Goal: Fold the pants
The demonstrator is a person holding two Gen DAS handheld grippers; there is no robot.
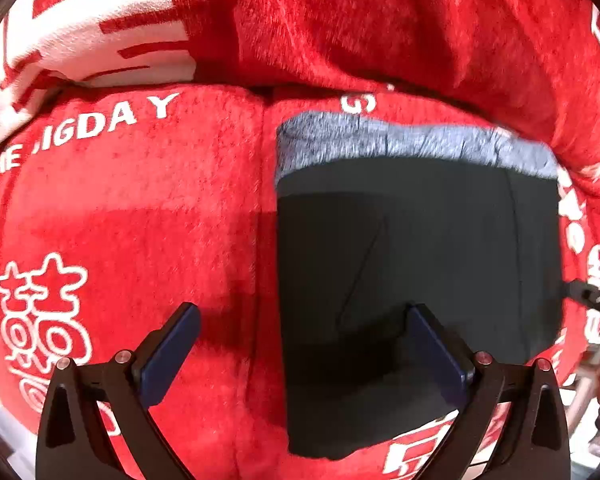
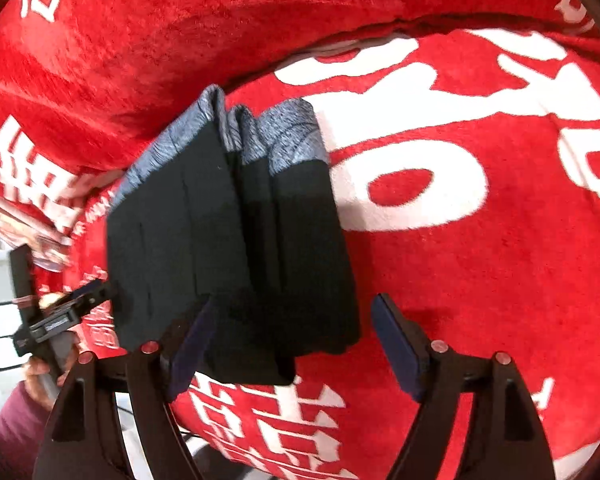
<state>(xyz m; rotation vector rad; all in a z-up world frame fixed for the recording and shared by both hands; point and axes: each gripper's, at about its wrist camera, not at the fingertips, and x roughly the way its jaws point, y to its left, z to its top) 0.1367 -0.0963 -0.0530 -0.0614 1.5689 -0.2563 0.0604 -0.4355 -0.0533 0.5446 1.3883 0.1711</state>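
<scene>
The pants (image 1: 416,280) are black with a grey waistband (image 1: 412,140). They lie folded into a rectangle on a red sofa cover (image 1: 140,220). My left gripper (image 1: 302,316) is open just above the pants' left edge, its right finger over the fabric. In the right wrist view the folded pants (image 2: 228,240) show stacked layers, with the grey band (image 2: 288,136) at the far end. My right gripper (image 2: 296,312) is open and holds nothing; the near end of the pants lies between its fingers. The left gripper (image 2: 60,312) shows at the left edge.
The red sofa cover (image 2: 480,280) has white printed characters and letters. The backrest (image 1: 360,20) rises behind the pants. A hand in a pink sleeve (image 2: 16,412) holds the left gripper. A light floor shows at the lower left of the right wrist view.
</scene>
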